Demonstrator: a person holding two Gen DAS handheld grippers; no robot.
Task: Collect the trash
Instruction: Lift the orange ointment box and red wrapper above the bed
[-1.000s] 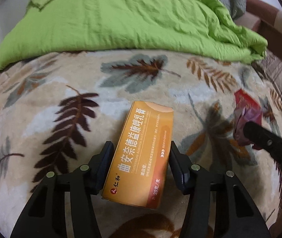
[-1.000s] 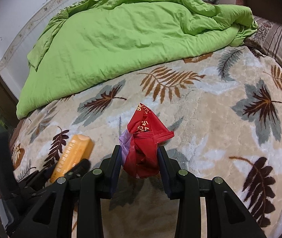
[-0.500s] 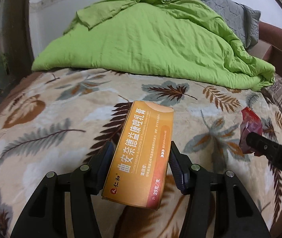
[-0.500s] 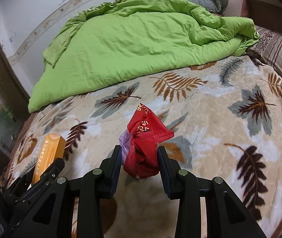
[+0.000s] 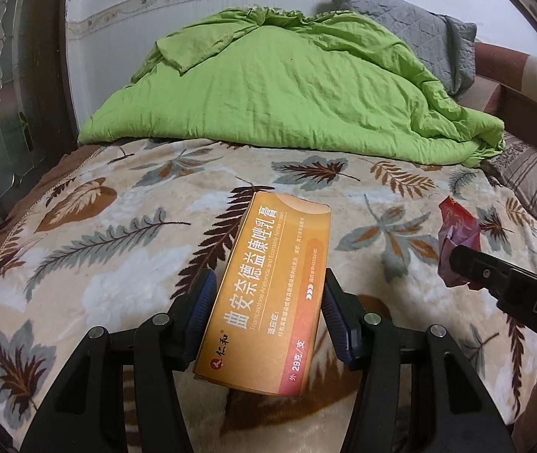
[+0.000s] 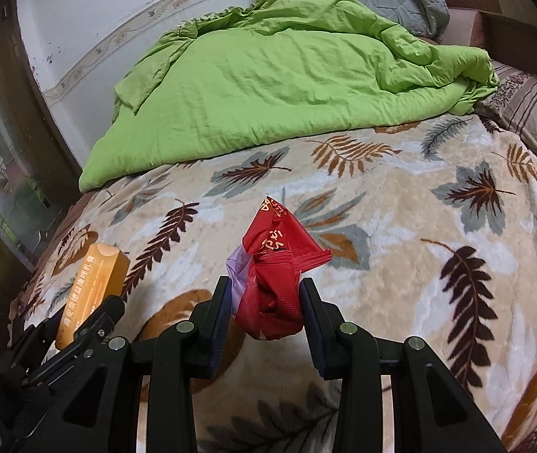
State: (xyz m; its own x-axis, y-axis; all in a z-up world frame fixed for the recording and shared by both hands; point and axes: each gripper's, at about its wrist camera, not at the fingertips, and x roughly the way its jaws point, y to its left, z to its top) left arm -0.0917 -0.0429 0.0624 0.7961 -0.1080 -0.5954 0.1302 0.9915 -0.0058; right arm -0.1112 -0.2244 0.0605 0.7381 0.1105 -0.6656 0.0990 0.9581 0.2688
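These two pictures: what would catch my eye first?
An orange box fills the left view's foreground, clamped in the left tool. In the right view a crumpled red wrapper sits pinched in the right tool. Behind both, a bright green quilt is heaped on the leaf-print blanket.

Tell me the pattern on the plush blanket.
Cream plush blanket printed with brown, grey and tan leaves; clearest in the right wrist view.

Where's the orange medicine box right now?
The orange medicine box is clamped in the left gripper, held above the leaf-print blanket; in the right wrist view it shows at far left.
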